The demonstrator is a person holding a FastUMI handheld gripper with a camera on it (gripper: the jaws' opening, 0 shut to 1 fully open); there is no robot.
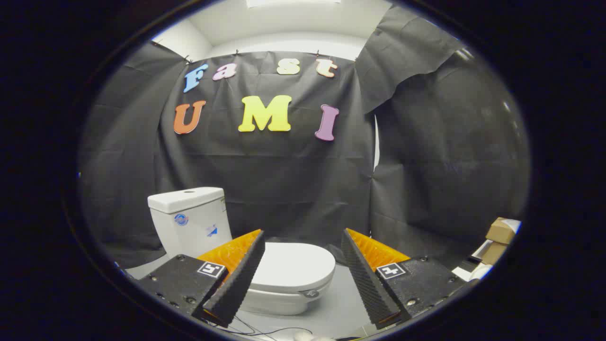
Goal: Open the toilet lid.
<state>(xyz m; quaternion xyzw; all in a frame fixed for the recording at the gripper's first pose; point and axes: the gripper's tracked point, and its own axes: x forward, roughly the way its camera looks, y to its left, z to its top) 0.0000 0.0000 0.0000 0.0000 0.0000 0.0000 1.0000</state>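
A white toilet stands on the grey floor ahead of me, its lid (292, 265) lying flat and closed over the bowl. The tank (189, 219) rises behind it on the left, against the black cloth wall. My gripper (303, 244) hangs open above and in front of the bowl, fingers spread wide with nothing between them. The left finger (236, 279) overlaps the lid's left side in the view. Right of the bowl, the other finger (362, 279) hangs over bare floor. The lid's front rim sits beyond the fingertips, apart from them.
Black cloth walls close the booth behind and to the right. Cardboard boxes (499, 237) are stacked at the far right on the floor. Thin cables (265, 329) trail across the grey floor (341, 303) just below the fingers.
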